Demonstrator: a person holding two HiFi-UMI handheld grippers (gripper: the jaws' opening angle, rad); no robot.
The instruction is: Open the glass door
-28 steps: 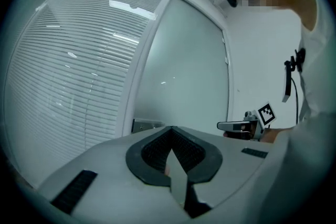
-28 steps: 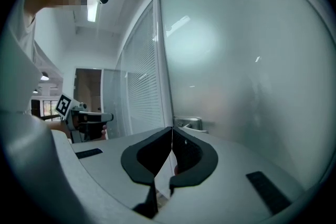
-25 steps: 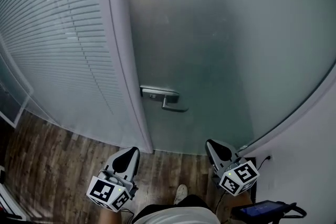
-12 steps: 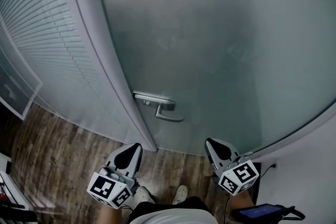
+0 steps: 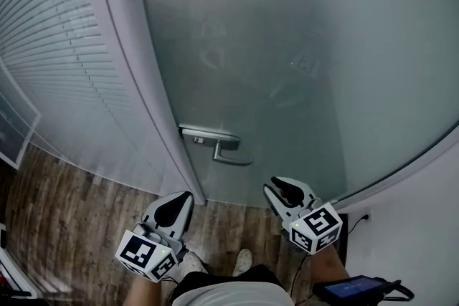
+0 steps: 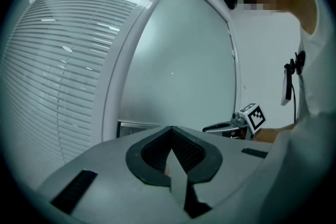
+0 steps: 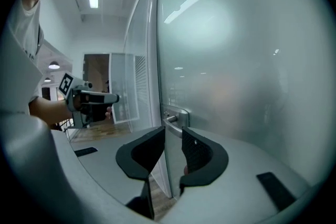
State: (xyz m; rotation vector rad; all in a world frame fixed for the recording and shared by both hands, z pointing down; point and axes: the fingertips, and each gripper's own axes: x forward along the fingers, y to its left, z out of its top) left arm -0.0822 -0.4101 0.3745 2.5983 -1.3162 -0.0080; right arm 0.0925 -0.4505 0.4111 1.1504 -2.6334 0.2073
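Observation:
The frosted glass door (image 5: 301,46) stands closed in front of me, with a metal lever handle (image 5: 228,154) on a plate low on its left edge. My right gripper (image 5: 276,186) is below and right of the handle, apart from it. Its jaws are opening and nothing is between them. In the right gripper view (image 7: 170,136) the handle (image 7: 176,119) shows just beyond the gap. My left gripper (image 5: 185,195) hangs below and left of the handle, with its jaws shut and empty. In the left gripper view (image 6: 171,131) its pads meet at a point.
A white door frame post (image 5: 133,82) separates the door from a glass panel with blinds (image 5: 57,46) on the left. Wood flooring (image 5: 64,218) lies below. A white wall (image 5: 419,218) and a dark device (image 5: 355,288) are at the lower right. The person's shoes (image 5: 240,261) stand by the door.
The right gripper's jaws have parted, and it has shifted left and toward the handle. The left gripper has moved slightly closer to the door frame.

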